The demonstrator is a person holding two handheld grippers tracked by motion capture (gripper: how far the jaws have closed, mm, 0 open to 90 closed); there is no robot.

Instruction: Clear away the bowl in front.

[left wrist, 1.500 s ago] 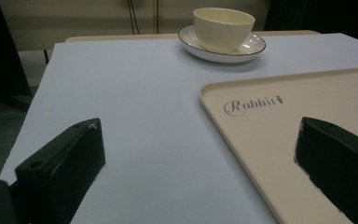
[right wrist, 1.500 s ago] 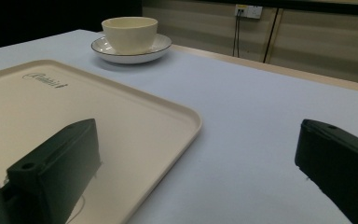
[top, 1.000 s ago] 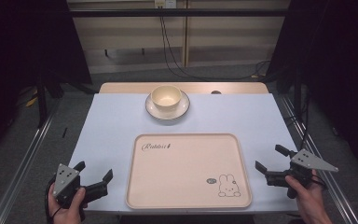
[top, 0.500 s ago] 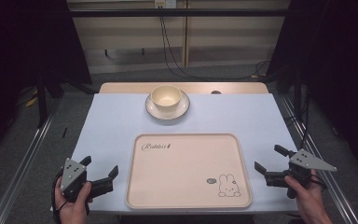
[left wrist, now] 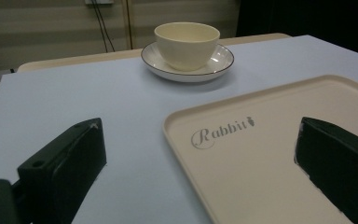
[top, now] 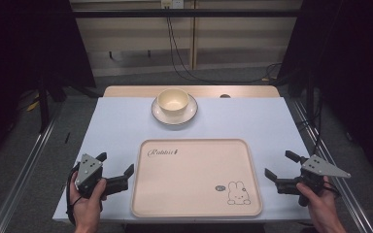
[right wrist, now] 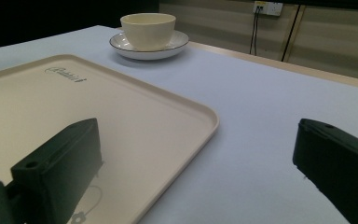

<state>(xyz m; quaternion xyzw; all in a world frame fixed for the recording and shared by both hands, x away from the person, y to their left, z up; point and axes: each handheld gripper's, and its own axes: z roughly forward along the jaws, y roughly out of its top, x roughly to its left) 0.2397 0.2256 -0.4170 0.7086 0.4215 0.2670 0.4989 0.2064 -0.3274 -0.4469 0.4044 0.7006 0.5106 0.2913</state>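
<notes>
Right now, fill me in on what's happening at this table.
A person sits at the table with a gripper in each hand, jaws open, holding nothing. The left gripper sits at the left edge of the cream tray, one jaw over the tray's rim. The right gripper hovers just off the tray's right edge. The tray is empty. At the far side, a cup stands on a saucer, untouched.

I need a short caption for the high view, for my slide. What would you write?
Two open hand-held grippers, left gripper and right gripper, flank an empty cream tray; bowl on saucer behind.
</notes>
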